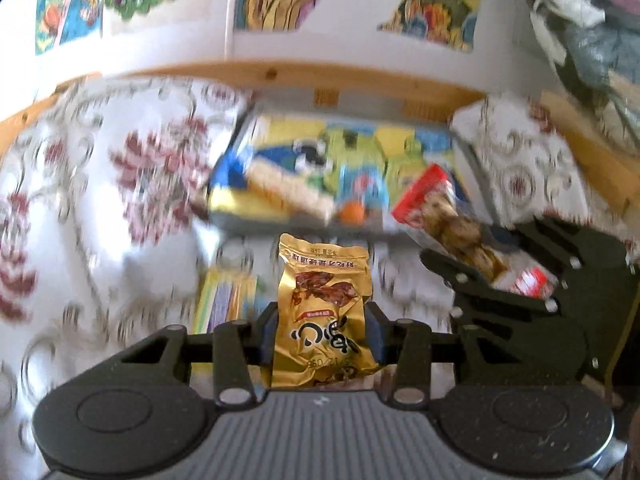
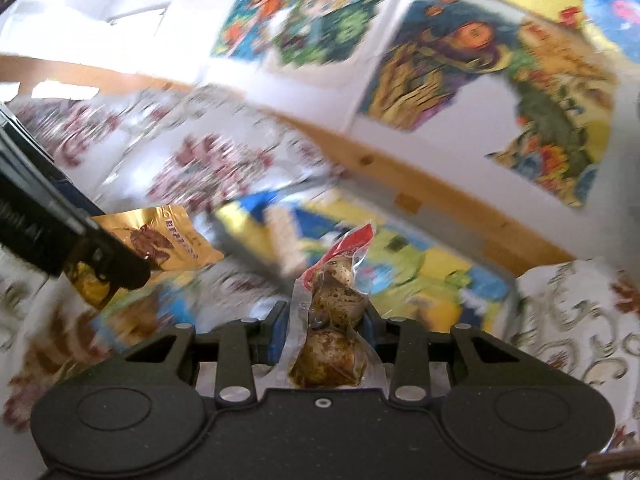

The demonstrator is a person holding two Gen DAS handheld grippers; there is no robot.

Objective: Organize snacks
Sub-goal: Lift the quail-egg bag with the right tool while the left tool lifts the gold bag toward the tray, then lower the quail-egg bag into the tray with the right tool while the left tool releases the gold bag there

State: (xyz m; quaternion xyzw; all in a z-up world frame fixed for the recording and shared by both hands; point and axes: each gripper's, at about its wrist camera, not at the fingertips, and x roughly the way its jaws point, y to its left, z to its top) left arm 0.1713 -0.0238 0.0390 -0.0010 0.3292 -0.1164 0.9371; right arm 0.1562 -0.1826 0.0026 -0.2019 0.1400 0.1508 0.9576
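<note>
The left gripper (image 1: 323, 330) is clamped on a gold snack packet (image 1: 326, 312), its two blue pads pressing the packet's sides, and the packet stands upright between them above the table. The right gripper (image 2: 326, 334) grips a clear pack of speckled eggs (image 2: 334, 320) with a red top — the pack rises upright from between its jaws. In the left wrist view the right gripper and its egg pack sit to the right of the gold packet, close beside a tray (image 1: 280, 220) with a bright cartoon print. The tray lies near the far edge of the table, on a flowered tablecloth (image 1: 120, 160). A pale bar-shaped snack (image 1: 288, 192) lies in the tray — the blur hides its details. Another flat packet (image 1: 224, 300) lies on the cloth just left of the gold one.
</note>
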